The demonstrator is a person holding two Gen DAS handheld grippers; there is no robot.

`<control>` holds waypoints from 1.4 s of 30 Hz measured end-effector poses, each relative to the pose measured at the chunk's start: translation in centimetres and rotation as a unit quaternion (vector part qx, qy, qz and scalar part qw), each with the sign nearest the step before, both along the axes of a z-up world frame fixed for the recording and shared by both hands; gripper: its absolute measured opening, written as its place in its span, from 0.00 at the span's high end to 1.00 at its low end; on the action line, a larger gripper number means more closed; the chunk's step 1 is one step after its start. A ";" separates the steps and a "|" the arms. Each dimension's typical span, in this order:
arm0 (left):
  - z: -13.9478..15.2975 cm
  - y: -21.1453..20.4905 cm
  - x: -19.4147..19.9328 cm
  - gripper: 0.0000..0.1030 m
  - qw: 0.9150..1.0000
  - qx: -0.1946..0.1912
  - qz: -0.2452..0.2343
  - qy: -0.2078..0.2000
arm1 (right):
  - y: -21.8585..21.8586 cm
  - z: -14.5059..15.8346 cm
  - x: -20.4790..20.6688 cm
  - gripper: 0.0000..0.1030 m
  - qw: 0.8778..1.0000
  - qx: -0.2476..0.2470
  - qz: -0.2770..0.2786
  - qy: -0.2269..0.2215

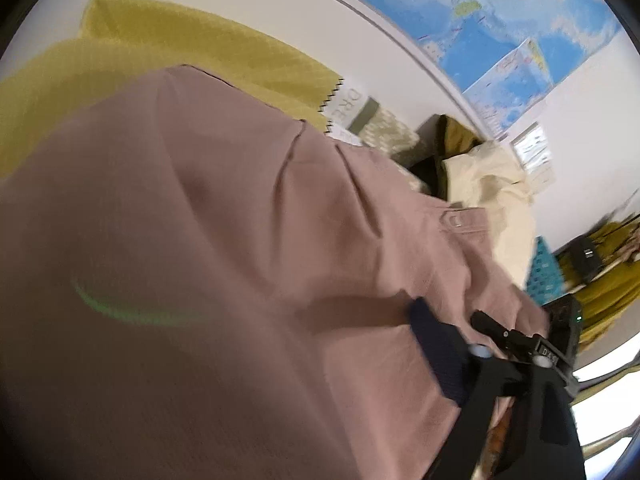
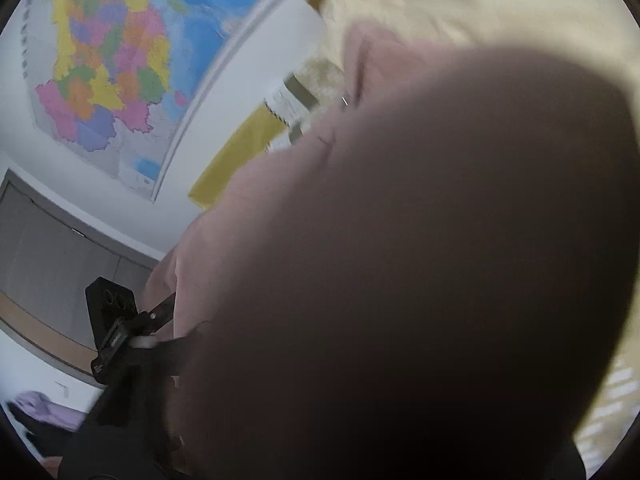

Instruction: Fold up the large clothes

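Filling almost the whole of both wrist views, the pink garment [image 1: 200, 240] hangs so close to the lenses that its near folds go dark and blurred. It is spread over a white surface [image 1: 304, 28], with a yellow cloth [image 1: 160, 48] beyond it on the far left and a cream cloth [image 1: 492, 184] on the far right.

We see the right gripper [image 1: 448, 314] low on the right of the left wrist view. A ridge of the pink cloth lies between its dark fingers [image 1: 434, 344], but we cannot tell whether the pads pinch it.

We find the left gripper [image 2: 172, 316] low on the left of the right wrist view. One black finger [image 2: 162, 310] reaches into the garment's edge and the other is hidden by cloth, so we cannot tell whether it grasps.

A coloured map [image 2: 112, 72] hangs on the far wall. A lettered, patterned box [image 1: 360, 116] sits behind the garment, and a lilac cloth [image 2: 36, 404] lies at the near left.
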State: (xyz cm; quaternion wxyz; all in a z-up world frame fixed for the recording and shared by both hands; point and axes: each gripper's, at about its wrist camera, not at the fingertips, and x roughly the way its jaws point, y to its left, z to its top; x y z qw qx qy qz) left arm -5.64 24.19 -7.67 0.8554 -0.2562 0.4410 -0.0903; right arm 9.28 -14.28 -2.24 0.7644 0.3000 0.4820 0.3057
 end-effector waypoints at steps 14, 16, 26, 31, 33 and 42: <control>0.1 0.6 1.5 0.43 1.000 0.018 -0.016 0.009 | 0.9 0.5 0.4 0.64 1.000 -0.003 0.002 -0.011; 0.1 0.6 1.7 0.69 0.999 0.044 -0.002 0.017 | 1.0 0.4 0.3 0.74 1.000 0.000 0.002 -0.013; 3.9 3.4 2.6 0.90 0.999 0.034 -0.006 -0.006 | 3.6 6.5 0.1 0.85 0.996 0.008 0.037 -0.077; 8.1 6.8 4.0 0.90 0.998 0.056 0.015 -0.039 | 6.7 10.4 2.0 0.85 0.992 0.018 0.060 -0.112; 9.7 8.5 4.7 0.90 0.996 0.068 0.033 -0.049 | 8.6 12.0 3.0 0.86 0.989 0.017 0.071 -0.128; 16.2 19.5 6.8 0.90 0.971 0.139 0.162 -0.111 | 21.0 17.6 9.0 0.86 0.969 0.065 0.132 -0.198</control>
